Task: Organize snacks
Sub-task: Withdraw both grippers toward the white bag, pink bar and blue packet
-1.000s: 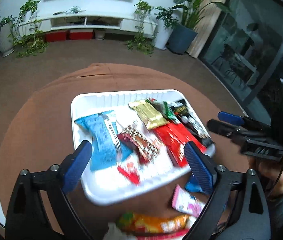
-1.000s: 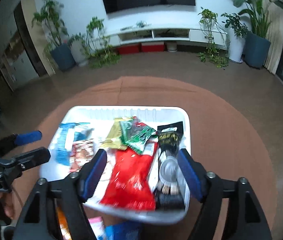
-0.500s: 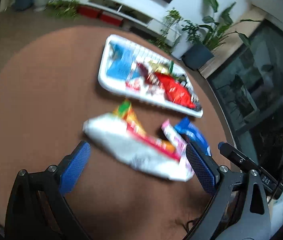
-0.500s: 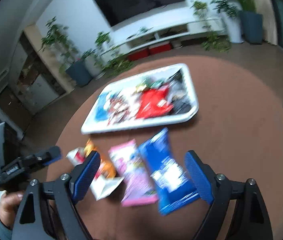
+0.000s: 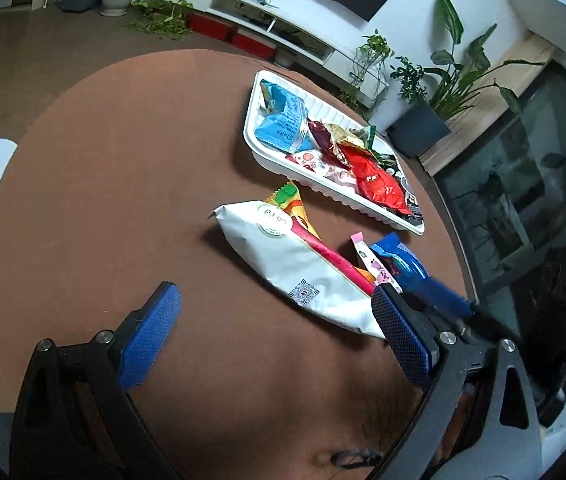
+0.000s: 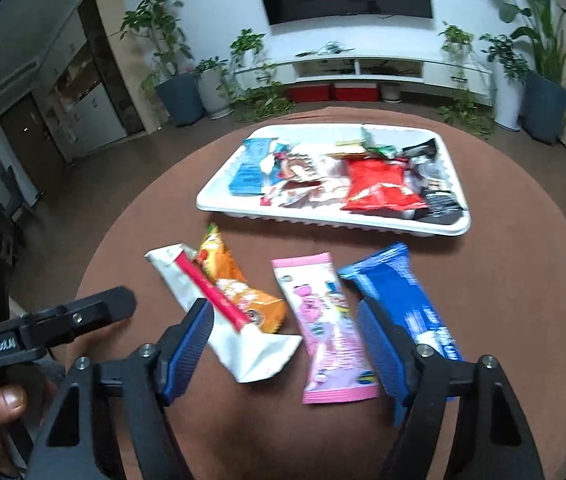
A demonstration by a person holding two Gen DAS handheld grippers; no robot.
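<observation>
Both tools have drawn back from the white tray to four loose packets on the tabletop. Left tool gapes empty; right tool closes, empty, straddling the pink packet. Risk: the near jaw snags the overlapping white packet.

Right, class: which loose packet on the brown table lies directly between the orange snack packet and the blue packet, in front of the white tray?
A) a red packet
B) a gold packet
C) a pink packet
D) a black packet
C: in the right wrist view the pink packet lies on the table between the orange snack packet and the blue packet, short of the white tray.
</observation>
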